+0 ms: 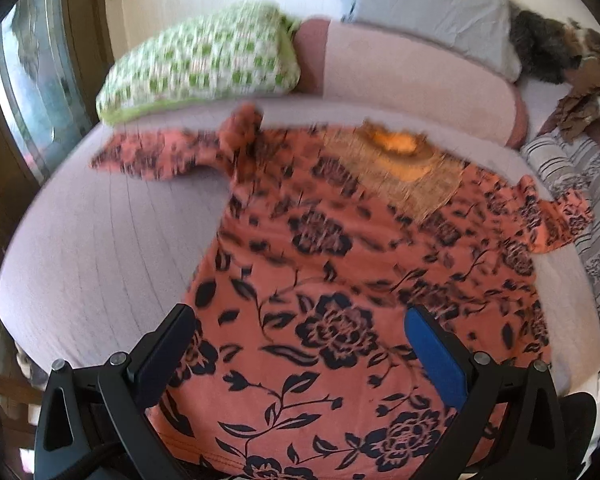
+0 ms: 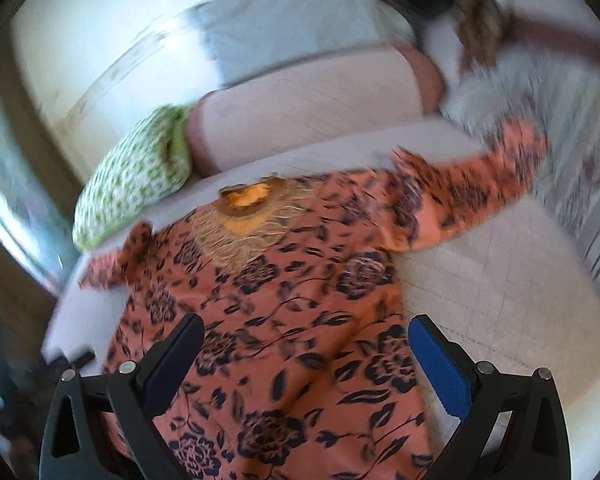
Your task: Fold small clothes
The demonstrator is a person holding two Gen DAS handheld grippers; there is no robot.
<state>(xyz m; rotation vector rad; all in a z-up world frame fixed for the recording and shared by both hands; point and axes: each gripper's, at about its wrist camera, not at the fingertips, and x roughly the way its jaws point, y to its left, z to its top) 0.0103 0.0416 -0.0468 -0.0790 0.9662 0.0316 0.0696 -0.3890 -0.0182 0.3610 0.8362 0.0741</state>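
From the left wrist, the left gripper (image 1: 300, 332) hangs over the lower body of the garment (image 1: 340, 280), an orange top with a dark floral print, and its jaws stand wide apart with nothing between them. The garment lies face up and spread flat on the pale mattress (image 1: 100, 260), neck towards the far end, with a fringed yoke (image 1: 404, 176) around the collar. Its left sleeve (image 1: 148, 156) stretches out near a green patterned pillow (image 1: 204, 64), and that shoulder looks bunched (the frame is blurred, so I cannot say how much). A pink bolster (image 1: 412, 80) and a grey pillow (image 1: 432, 4) lie beyond the collar.

From the right wrist, the right gripper (image 2: 306, 334) is likewise wide open and empty, over the hem side near the garment's right edge. The right sleeve (image 2: 472, 184) reaches out towards a striped cloth (image 2: 580, 184) at the mattress edge.

The likely trouble, as I judge it: the blur suggests fast motion, so a closing jaw could pinch the mattress cover along with the fabric, or catch only one layer, leaving a skewed fold. The bunched shoulder could also fold in a crease.

No containers show in either view, so nothing is held in one.
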